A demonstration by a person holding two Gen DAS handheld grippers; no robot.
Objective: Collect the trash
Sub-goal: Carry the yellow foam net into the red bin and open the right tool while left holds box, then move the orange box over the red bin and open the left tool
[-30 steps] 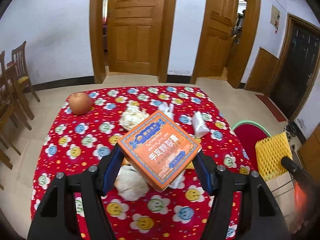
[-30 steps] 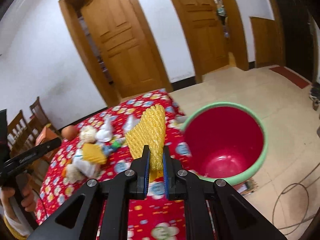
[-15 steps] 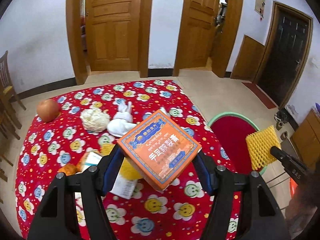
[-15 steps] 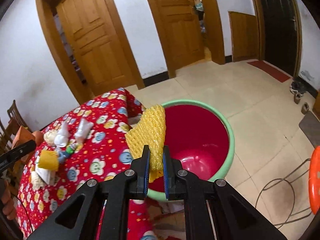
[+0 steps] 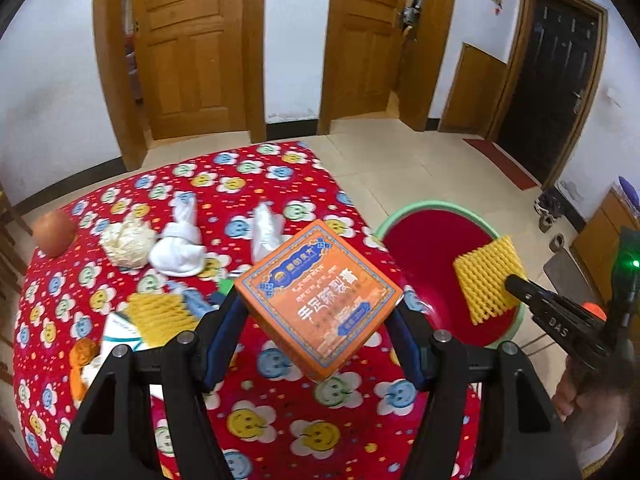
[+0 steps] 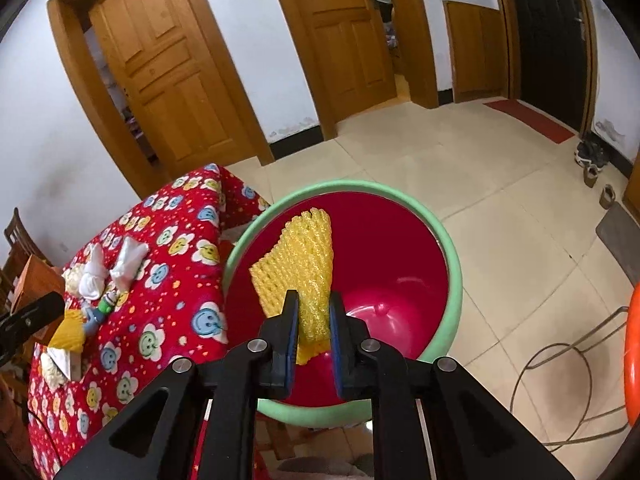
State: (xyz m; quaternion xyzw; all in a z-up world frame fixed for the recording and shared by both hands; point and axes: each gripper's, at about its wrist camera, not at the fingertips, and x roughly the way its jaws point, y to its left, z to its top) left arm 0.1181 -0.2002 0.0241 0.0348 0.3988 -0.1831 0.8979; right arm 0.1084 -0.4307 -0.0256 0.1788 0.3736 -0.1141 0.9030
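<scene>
Right wrist view shows my right hand-held gripper (image 6: 313, 320) with its jaws just easing apart around the yellow foam fruit-net sleeve (image 6: 298, 260), which stands upright between the pads, above the red plastic bin with a green rim (image 6: 452, 264). My left hand-held gripper (image 5: 318, 312) pinches the orange square cardboard box (image 5: 318, 300) by two corners, tilted, over the desk's red flower-print cloth (image 5: 280, 420) near its edge beside the bin. Bare tiled floor (image 6: 500, 168) lies beyond.
</scene>
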